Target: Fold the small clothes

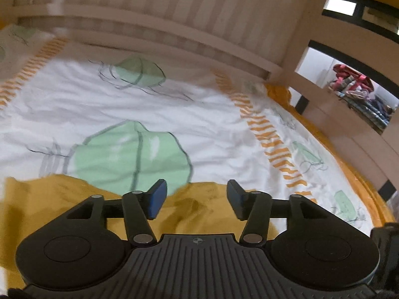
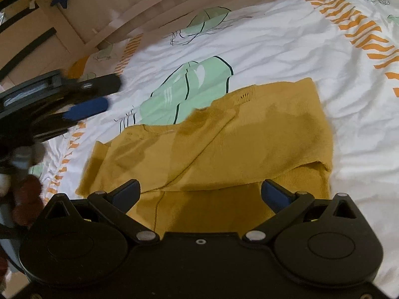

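Observation:
A small mustard-yellow knit garment lies partly folded on the white bedcover, its upper layer doubled over the lower one. My right gripper is open and empty, hovering over the garment's near edge. My left gripper is open and empty above the same garment; it also shows in the right wrist view at the left, off the cloth, over the bedcover.
The bedcover has green leaf prints and orange striped bands. A pale wooden slatted rail runs along the far side of the bed. A heap of clothes lies beyond the bed frame at right.

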`<state>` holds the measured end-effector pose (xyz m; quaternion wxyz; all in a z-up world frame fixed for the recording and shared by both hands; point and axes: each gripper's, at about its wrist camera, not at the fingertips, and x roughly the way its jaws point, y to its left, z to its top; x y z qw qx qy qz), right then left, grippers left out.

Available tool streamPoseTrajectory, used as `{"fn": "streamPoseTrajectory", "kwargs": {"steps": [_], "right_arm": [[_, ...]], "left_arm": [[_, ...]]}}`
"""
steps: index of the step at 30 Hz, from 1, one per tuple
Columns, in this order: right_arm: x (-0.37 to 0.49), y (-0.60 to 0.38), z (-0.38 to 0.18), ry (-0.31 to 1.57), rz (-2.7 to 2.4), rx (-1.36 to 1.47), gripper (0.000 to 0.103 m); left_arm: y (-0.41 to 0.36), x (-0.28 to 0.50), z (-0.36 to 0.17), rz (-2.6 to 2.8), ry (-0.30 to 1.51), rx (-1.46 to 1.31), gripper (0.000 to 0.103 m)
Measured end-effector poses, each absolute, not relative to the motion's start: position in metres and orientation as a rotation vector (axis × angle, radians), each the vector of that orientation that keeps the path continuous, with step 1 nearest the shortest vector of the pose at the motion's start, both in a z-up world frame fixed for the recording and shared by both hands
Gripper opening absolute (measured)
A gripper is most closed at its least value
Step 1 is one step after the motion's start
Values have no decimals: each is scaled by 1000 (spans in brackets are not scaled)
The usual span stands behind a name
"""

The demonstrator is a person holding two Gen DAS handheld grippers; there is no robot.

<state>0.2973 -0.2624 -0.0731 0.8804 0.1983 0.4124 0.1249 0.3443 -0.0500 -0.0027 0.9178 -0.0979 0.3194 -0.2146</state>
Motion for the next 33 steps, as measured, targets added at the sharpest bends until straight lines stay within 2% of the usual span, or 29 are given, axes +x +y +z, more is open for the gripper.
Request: {"fn": "streamPoseTrajectory", "kwargs": {"steps": [2,10,20,26,30,33], "right_arm": [[297,-262,-76,861,262,406,103],[296,-253,-82,851,269,368,103],[299,-227,-109,928,250,209,103],[294,-206,-117,946,247,29,103],[288,-193,-120,941,227,-83,103],[288,-193,-119,941,219,-76,103]], "left_arm": [[-38,339,-3,-411,660,-174,59],[30,313,-43,-201,771,25,59],[73,303,-98,-105,926,-24,60],[80,303,-105,-96,926,-94,70],[74,306,-111,-105,942,-91,87],[68,309,-110,-101,972,-49,87]]}}
